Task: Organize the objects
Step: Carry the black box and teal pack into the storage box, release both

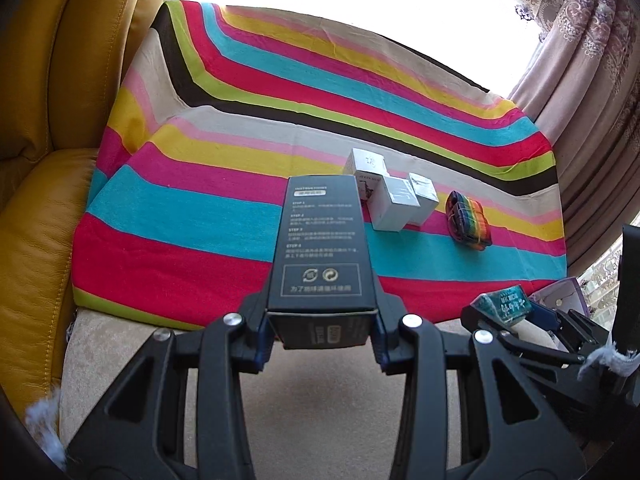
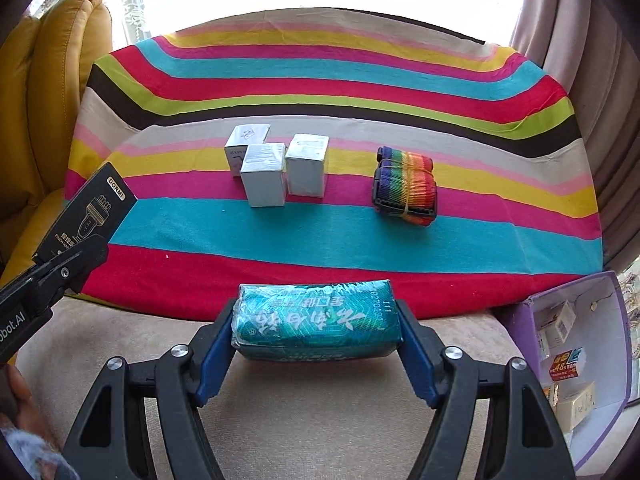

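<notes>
My left gripper [image 1: 322, 330] is shut on a long black box [image 1: 322, 248] with white printed text, which juts forward over the striped cloth [image 1: 192, 216]. The same black box [image 2: 86, 216] and left gripper [image 2: 60, 270] show at the left edge of the right wrist view. My right gripper [image 2: 316, 330] is shut on a teal tissue pack [image 2: 316, 320], its blue pads pressing both ends; that teal pack [image 1: 504, 306] also appears at lower right in the left wrist view. On the cloth stand three white boxes [image 2: 266, 166] and a rolled rainbow strap [image 2: 406, 186].
A yellow leather armchair [image 1: 52, 120] borders the cloth on the left. A purple box [image 2: 576, 360] holding small items lies open at the right. Patterned curtains [image 1: 592, 60] hang at the right, and beige upholstery [image 2: 312, 420] runs along the near edge.
</notes>
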Demonstrator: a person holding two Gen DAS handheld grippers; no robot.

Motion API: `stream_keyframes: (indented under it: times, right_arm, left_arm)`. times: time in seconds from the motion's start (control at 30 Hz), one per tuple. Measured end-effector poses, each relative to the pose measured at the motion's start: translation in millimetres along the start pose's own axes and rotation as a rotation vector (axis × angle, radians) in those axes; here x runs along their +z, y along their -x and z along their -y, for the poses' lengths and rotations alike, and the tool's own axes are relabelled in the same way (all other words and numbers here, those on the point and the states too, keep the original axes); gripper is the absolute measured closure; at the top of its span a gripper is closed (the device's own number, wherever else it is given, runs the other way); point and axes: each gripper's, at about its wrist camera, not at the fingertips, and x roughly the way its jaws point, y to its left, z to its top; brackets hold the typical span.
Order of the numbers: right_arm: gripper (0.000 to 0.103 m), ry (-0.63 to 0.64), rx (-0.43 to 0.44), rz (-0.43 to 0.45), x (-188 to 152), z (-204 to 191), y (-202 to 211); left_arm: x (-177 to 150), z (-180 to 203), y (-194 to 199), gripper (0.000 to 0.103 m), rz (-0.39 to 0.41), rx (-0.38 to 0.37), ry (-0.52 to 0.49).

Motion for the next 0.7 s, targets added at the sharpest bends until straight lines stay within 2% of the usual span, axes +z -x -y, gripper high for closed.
stream_keyframes:
  times: [0.17,0.7]
  right_arm:
    - [0.029,-0.032,-0.012,0.025,-4.0,20.7,4.5]
    - [0.029,-0.21,-0.069,0.058,-38.0,129.0,31.8]
  left_arm:
    - [-6.6,33.2,-4.3,0.06,-0.031,-0.023,-0.066]
    - [-29.0,135.0,-20.5,0.06,-0.131,-0.131,-0.25]
